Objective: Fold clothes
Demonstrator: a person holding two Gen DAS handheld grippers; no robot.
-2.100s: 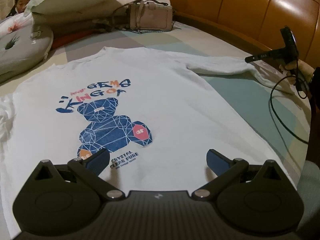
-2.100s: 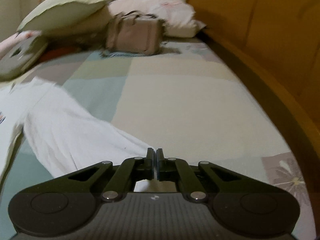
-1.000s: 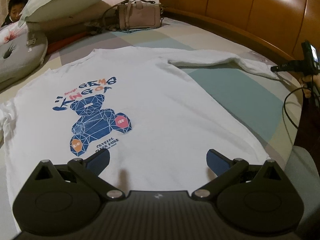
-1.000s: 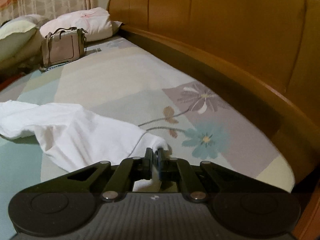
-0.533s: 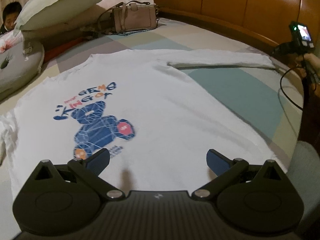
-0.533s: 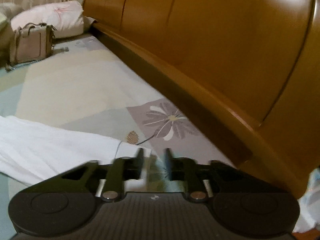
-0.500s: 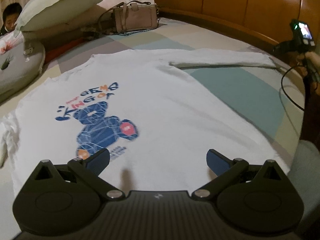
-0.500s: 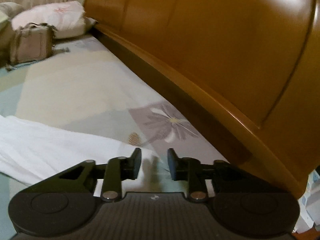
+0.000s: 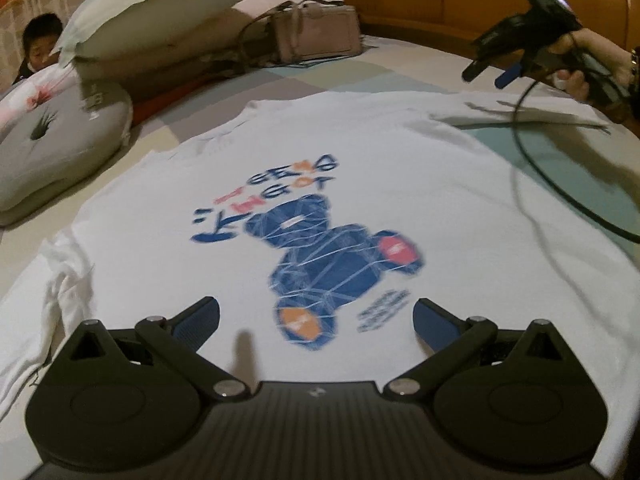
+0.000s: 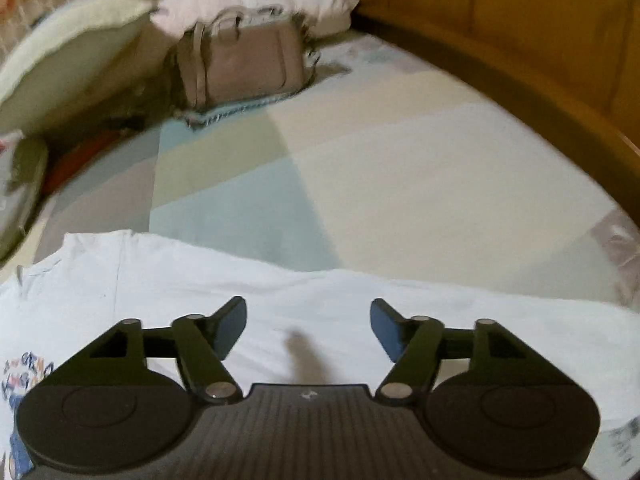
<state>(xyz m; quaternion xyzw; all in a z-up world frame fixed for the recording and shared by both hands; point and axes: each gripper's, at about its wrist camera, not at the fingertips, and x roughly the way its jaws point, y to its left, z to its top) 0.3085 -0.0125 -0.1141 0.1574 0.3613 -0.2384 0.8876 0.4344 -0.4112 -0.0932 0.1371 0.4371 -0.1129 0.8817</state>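
One bed (image 10: 400,168) with a patchwork sheet carries everything, backed by a wooden headboard (image 10: 540,20). Spread flat across it lies a white long-sleeved shirt (image 9: 400,152), print side up, its blue bear print (image 9: 332,260) blurred; one sleeve (image 10: 400,300) stretches out along the sheet. Pillows (image 9: 152,12) and a grey cushion (image 9: 52,148) sit at the far end with a beige handbag (image 10: 244,64). Above the shirt's lower part, the left gripper (image 9: 316,320) hovers, jaws wide apart and empty. Over the sleeve, the right gripper (image 10: 308,328) has its jaws opening, nothing pinched between them.
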